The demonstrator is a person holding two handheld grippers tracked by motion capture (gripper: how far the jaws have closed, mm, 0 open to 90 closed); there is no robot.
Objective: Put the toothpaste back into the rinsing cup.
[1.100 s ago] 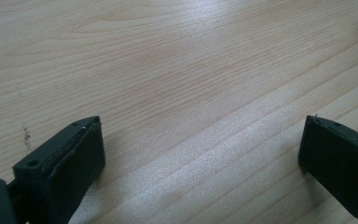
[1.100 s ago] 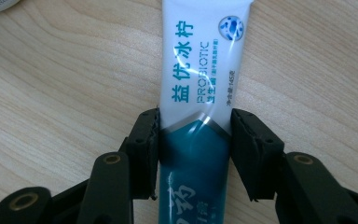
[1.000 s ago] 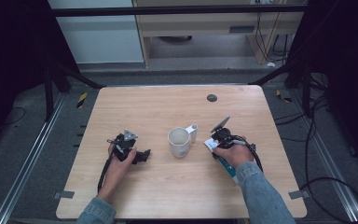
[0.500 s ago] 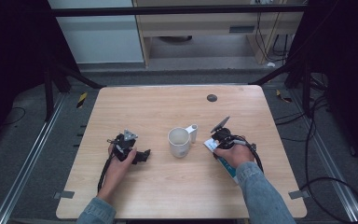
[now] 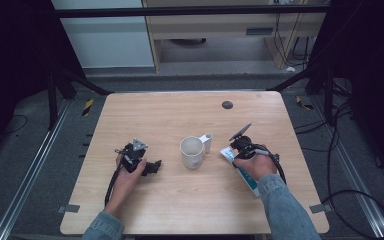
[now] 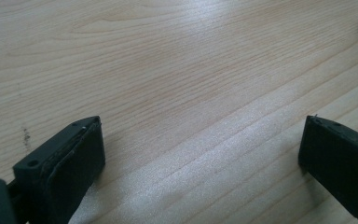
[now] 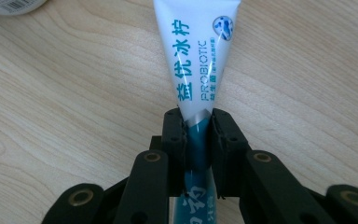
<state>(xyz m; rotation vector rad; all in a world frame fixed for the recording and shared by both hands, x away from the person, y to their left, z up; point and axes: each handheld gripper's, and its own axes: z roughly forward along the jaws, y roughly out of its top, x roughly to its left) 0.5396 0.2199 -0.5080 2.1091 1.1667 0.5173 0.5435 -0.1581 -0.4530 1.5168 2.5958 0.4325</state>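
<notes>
A white and teal toothpaste tube (image 7: pixel 200 60) lies flat on the wooden table (image 5: pixel 180 115), and my right gripper (image 7: pixel 198 126) is shut on it partway along its length. In the high view the right gripper (image 5: pixel 234 152) sits right of a white mug (image 5: pixel 192 152), with the tube (image 5: pixel 250 184) running back under the person's hand. The mug stands upright at mid-table, its handle toward the back right. My left gripper (image 5: pixel 155 166) rests left of the mug, its jaws pointing right at it. In the left gripper view, that gripper (image 6: pixel 200 149) stands wide open over bare wood.
A small black disc (image 5: pixel 227 104) is set into the table near the back right. A white rounded thing with a barcode label (image 7: pixel 14 4) shows at the top left of the right gripper view. Cables trail from both grippers toward the front edge.
</notes>
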